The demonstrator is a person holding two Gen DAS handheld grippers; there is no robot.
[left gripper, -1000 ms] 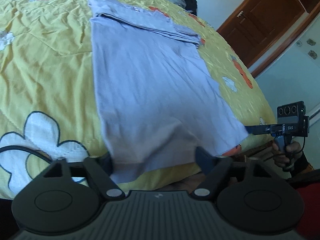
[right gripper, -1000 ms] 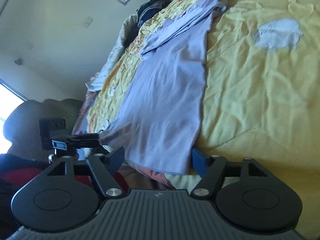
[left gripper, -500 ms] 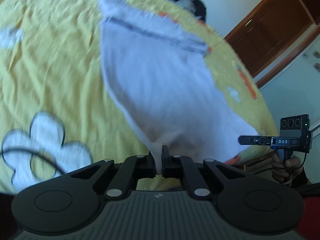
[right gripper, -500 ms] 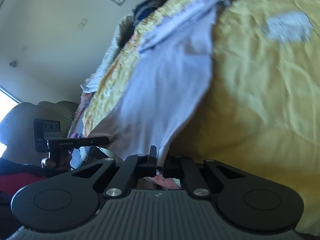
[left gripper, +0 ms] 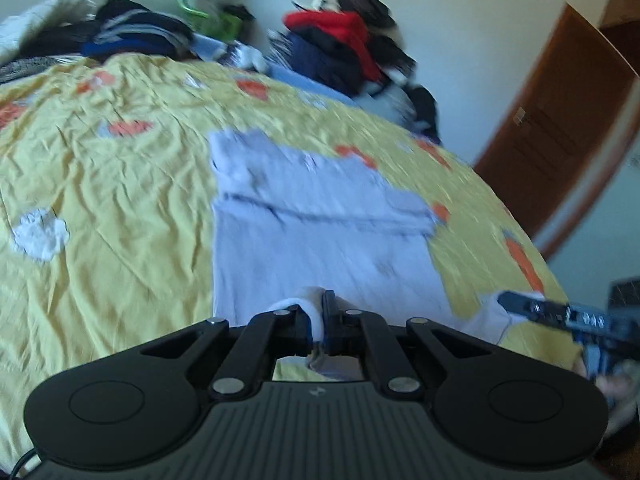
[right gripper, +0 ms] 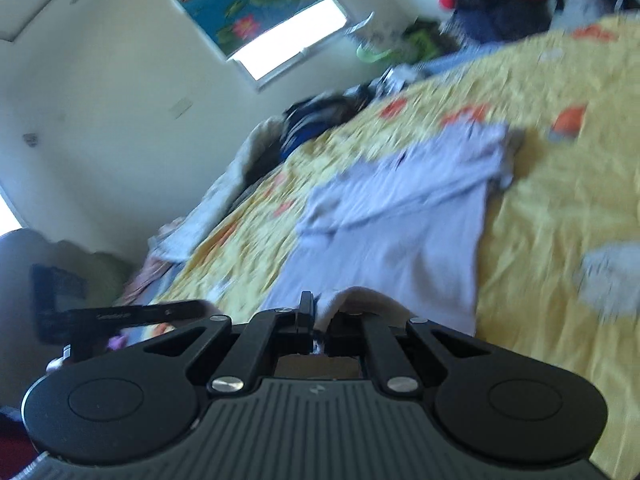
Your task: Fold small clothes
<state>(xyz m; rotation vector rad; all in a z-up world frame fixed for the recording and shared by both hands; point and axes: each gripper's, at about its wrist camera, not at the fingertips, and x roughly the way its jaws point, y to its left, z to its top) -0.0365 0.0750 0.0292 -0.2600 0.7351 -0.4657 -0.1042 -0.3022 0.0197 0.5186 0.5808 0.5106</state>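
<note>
A pale lilac garment (left gripper: pixel 320 236) lies spread on the yellow flowered bedspread (left gripper: pixel 104 216), its far part folded over in a band. My left gripper (left gripper: pixel 320 312) is shut on the garment's near hem at one corner and lifts it. My right gripper (right gripper: pixel 320 312) is shut on the other near corner of the garment (right gripper: pixel 400 232) and lifts it too. The right gripper also shows at the right of the left wrist view (left gripper: pixel 516 304). The left gripper shows at the left of the right wrist view (right gripper: pixel 180 310).
Piles of dark, blue and red clothes (left gripper: pixel 344 44) sit at the bed's far edge against the wall. A brown door (left gripper: pixel 560 128) is at the right. A window with a flowered blind (right gripper: pixel 264 16) is on the far wall.
Both grippers went from open around the near hem to shut on it, then lifted it and carried it forward over the garment. The views now tilt up toward the far wall.
</note>
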